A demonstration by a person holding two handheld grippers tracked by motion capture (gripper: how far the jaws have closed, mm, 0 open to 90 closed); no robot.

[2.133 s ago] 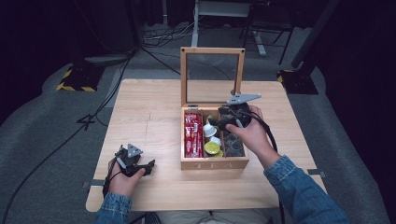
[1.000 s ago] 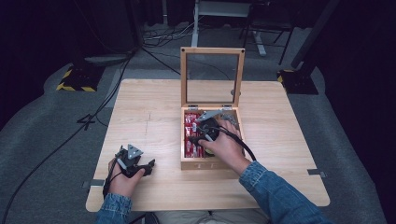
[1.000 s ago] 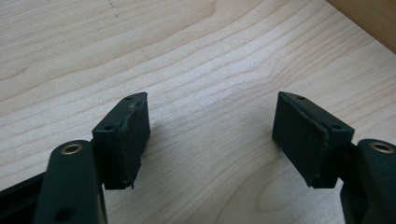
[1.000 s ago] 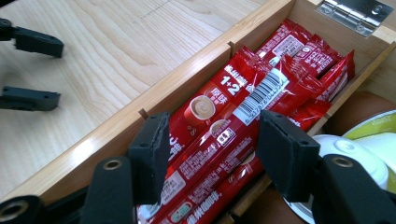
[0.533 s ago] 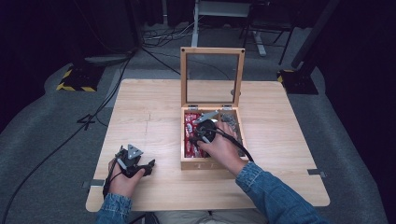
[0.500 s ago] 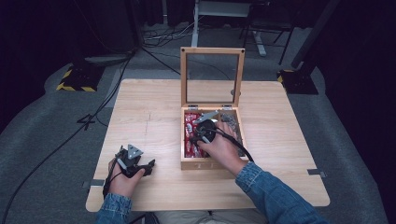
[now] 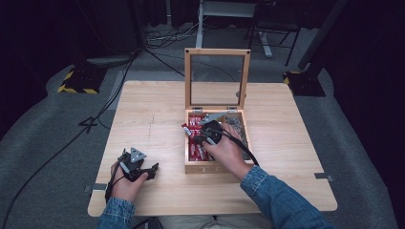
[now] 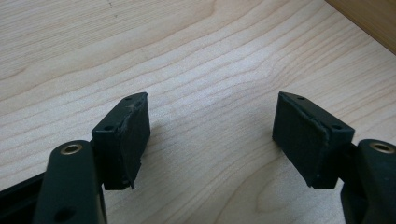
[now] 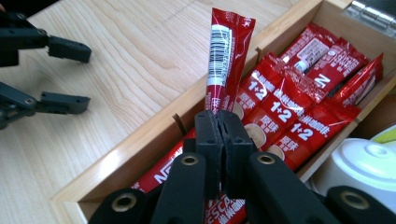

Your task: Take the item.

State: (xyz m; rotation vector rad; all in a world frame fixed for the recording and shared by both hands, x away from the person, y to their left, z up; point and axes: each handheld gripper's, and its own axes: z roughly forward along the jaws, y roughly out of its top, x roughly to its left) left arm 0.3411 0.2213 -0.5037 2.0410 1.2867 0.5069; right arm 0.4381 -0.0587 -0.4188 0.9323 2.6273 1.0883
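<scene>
An open wooden box [image 7: 210, 167] holds a left compartment of red coffee sachets [image 9: 289, 112]. My right gripper [image 9: 219, 126] is over that compartment, and its jaws have just been closing on one red sachet [image 9: 226, 56]. They pinch its lower end, and it stands upright above the box's left wall. In the high view the right gripper [image 7: 195, 137] holds the sachet [image 7: 185, 128] at the box's left side. My left gripper [image 8: 212, 133] rests open on the bare tabletop with nothing between its pads. It lies near the table's front left [image 7: 152, 171].
The box's glass lid [image 7: 187, 78] stands upright at the back. A white cup lid [image 9: 369, 163] sits in the compartment beside the sachets. The left gripper [image 9: 70, 77] shows far off on the wooden table [image 7: 296, 143].
My right hand moved from the box's right compartments to the sachets on the left, and one sachet now sticks up in its jaws. The left hand stayed still.
</scene>
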